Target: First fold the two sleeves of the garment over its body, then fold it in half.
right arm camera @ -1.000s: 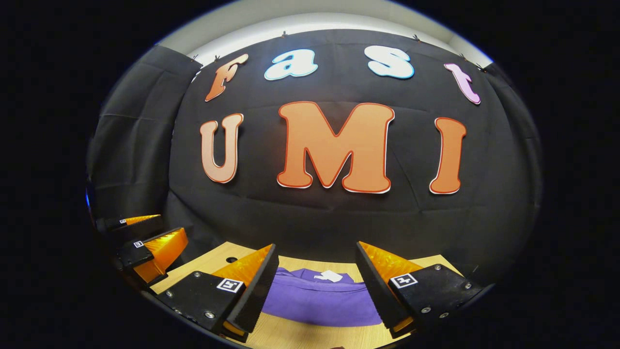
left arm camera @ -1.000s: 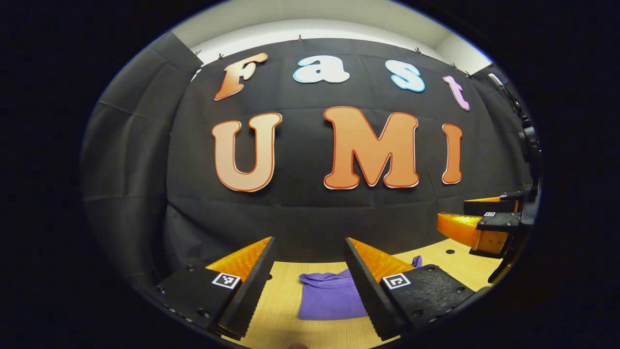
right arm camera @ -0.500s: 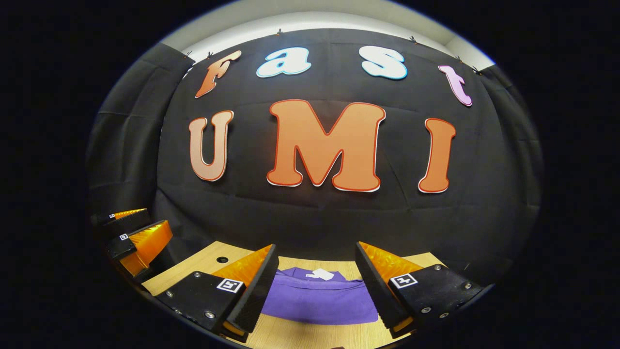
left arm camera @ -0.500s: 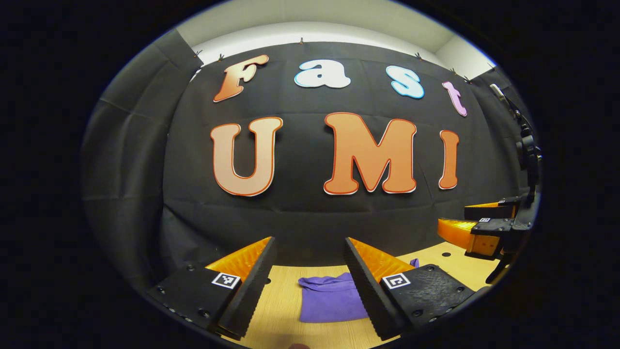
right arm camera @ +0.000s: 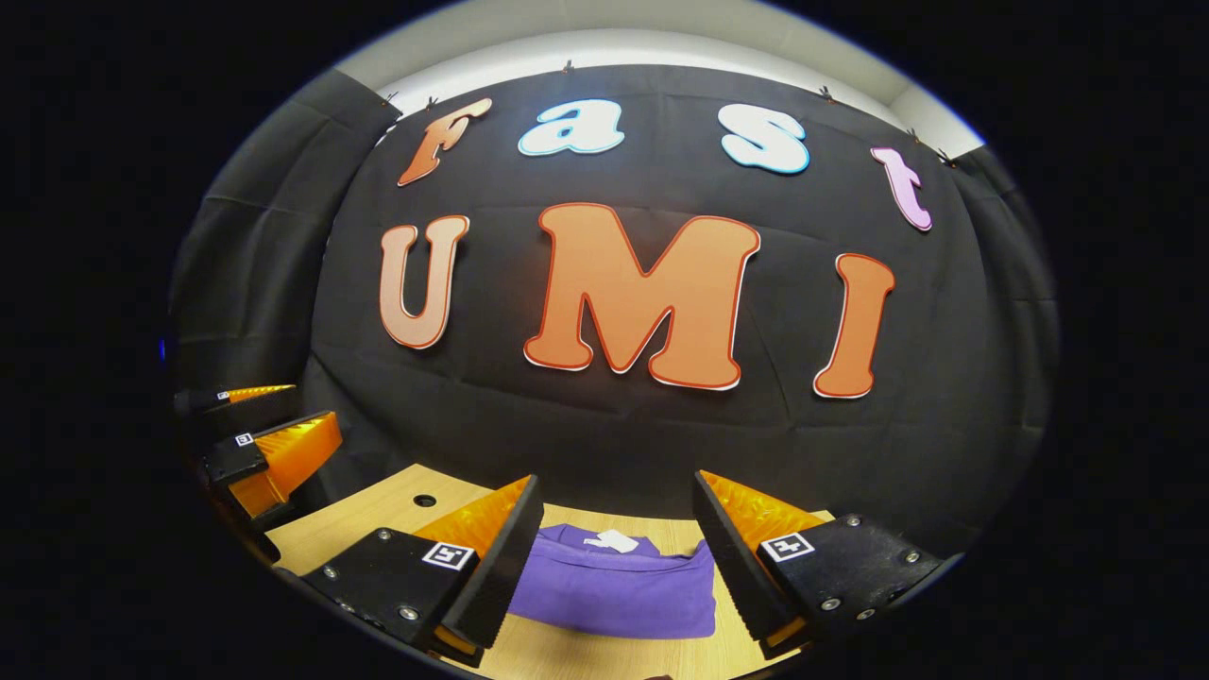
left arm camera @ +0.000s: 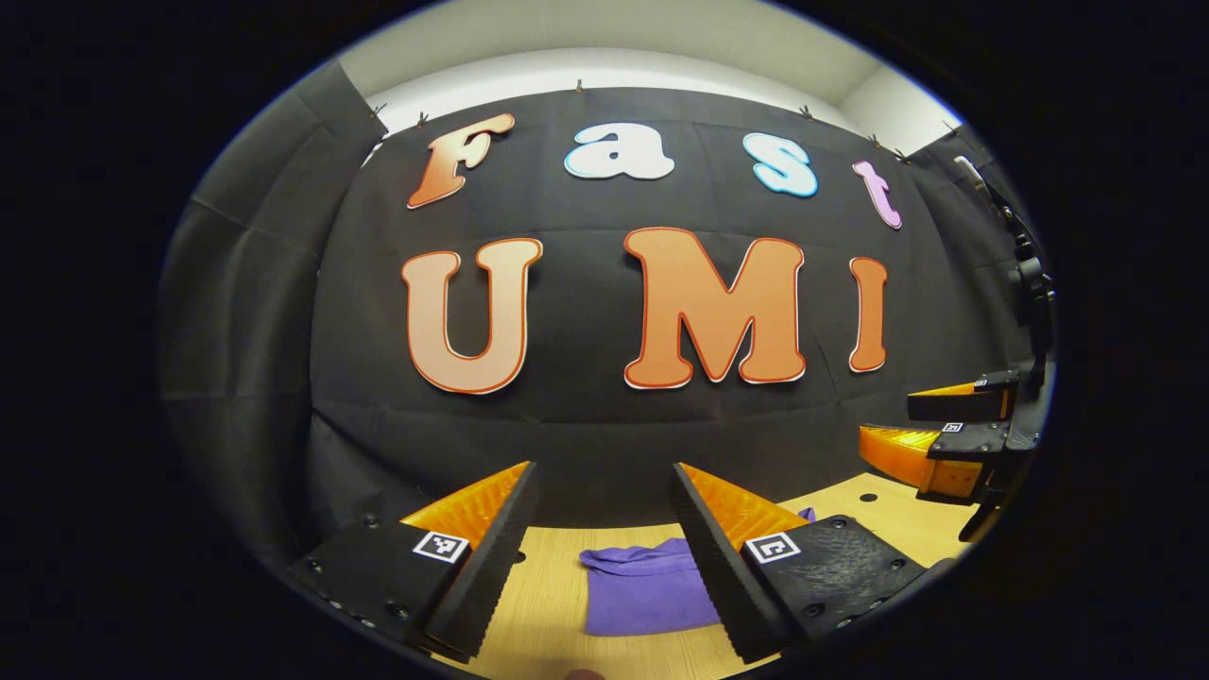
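With the shirt point(right arm camera: 614, 593) already a compact folded bundle on the table point(right arm camera: 378, 519), both your left gripper point(left arm camera: 600, 491) and right gripper point(right arm camera: 614, 501) hang above it, spread and empty, so you seem finished.

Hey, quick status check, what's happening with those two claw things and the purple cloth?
Left tool, right tool open, holding nothing. Purple fabric garment lying on wooden table. Nothing in the way.
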`<state>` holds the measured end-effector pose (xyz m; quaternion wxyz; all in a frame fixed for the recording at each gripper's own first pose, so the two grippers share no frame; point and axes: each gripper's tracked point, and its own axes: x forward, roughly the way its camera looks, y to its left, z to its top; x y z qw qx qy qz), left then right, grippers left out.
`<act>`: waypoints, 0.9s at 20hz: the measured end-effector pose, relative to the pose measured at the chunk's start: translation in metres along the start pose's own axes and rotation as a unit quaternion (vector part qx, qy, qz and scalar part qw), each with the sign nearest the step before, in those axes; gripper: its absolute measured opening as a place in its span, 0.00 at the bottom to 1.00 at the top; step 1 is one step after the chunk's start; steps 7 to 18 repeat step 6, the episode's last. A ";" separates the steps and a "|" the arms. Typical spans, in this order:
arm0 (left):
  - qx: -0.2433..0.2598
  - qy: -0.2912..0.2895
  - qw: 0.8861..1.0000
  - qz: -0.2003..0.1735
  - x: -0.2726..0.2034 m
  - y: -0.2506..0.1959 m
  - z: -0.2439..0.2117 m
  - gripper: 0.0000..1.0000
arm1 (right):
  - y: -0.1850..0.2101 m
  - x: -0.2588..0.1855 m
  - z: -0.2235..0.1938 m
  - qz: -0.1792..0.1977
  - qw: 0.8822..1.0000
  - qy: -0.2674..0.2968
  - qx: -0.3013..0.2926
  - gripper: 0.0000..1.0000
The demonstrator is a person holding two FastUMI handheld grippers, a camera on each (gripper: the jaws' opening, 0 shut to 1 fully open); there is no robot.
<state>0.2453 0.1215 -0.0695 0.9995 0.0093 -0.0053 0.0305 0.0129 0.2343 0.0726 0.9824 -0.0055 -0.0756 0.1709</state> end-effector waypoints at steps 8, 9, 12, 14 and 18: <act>0.019 -0.016 1.000 0.009 -0.015 -0.037 0.004 0.91 | -0.031 -0.019 -0.007 0.036 0.999 -0.017 0.024 0.94; 0.019 -0.016 1.000 0.009 -0.015 -0.037 0.004 0.91 | -0.031 -0.019 -0.007 0.036 0.999 -0.017 0.024 0.94; 0.019 -0.016 1.000 0.009 -0.015 -0.037 0.004 0.91 | -0.031 -0.019 -0.007 0.036 0.999 -0.017 0.024 0.94; 0.019 -0.016 1.000 0.009 -0.015 -0.037 0.004 0.91 | -0.031 -0.019 -0.007 0.036 0.999 -0.017 0.024 0.94; 0.019 -0.016 1.000 0.009 -0.015 -0.037 0.004 0.91 | -0.031 -0.019 -0.007 0.036 0.999 -0.017 0.024 0.94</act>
